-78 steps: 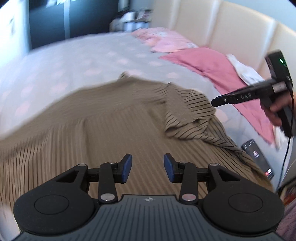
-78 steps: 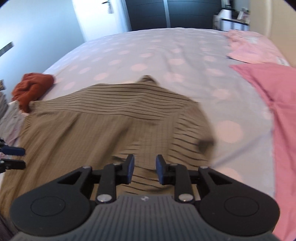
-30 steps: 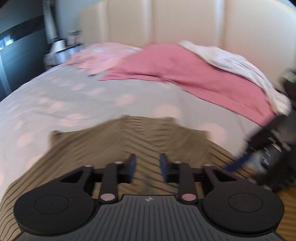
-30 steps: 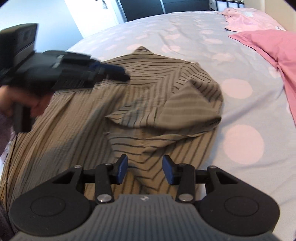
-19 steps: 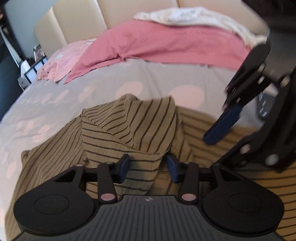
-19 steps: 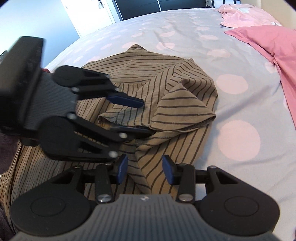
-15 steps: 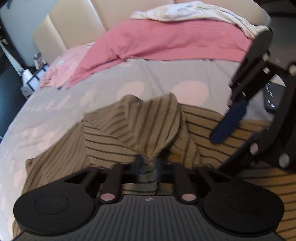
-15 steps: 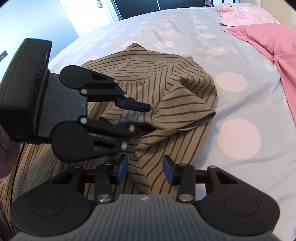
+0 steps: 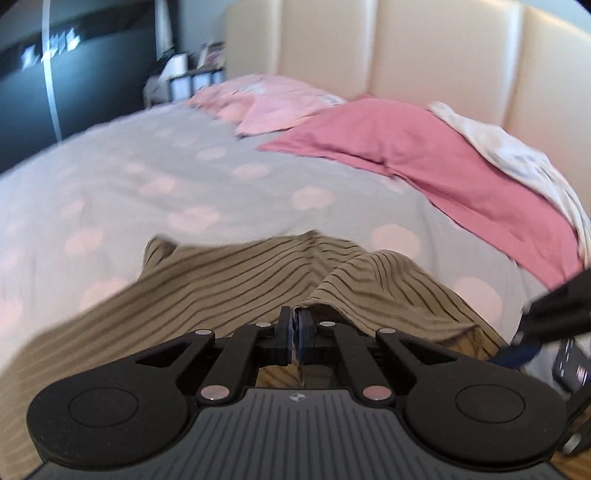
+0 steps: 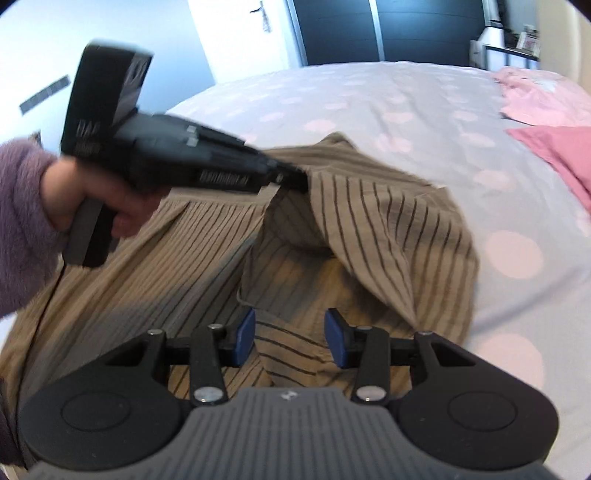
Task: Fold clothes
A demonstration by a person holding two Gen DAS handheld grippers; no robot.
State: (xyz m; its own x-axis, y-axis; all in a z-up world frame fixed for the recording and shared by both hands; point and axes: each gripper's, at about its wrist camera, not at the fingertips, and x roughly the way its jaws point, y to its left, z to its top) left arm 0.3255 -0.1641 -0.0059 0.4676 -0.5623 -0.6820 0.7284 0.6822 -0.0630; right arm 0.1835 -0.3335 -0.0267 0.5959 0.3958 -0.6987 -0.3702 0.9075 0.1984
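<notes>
A tan shirt with dark stripes [image 10: 388,229] lies spread on the bed. My left gripper [image 9: 294,334] is shut on a folded edge of the striped shirt [image 9: 251,284]. In the right wrist view the left gripper [image 10: 301,181] holds that edge lifted off the bed, and the cloth drapes down from it like a tent. My right gripper [image 10: 290,338] stands open just above the shirt's lower layer, with nothing pinched between its blue pads. A hand in a purple sleeve [image 10: 22,229] grasps the left gripper's handle.
The bed has a grey cover with pink dots [image 9: 166,184]. A pink cloth [image 9: 443,173], a paler pink garment [image 9: 273,103] and a white one [image 9: 517,158] lie near the cream headboard [image 9: 406,48]. A phone [image 9: 570,365] lies at the right edge. Dark wardrobe doors [image 10: 388,29] stand beyond the bed.
My left gripper's jaws went from apart to shut on the shirt's folded edge, then lifted it and drew it across. The right gripper stayed open and shifted slightly.
</notes>
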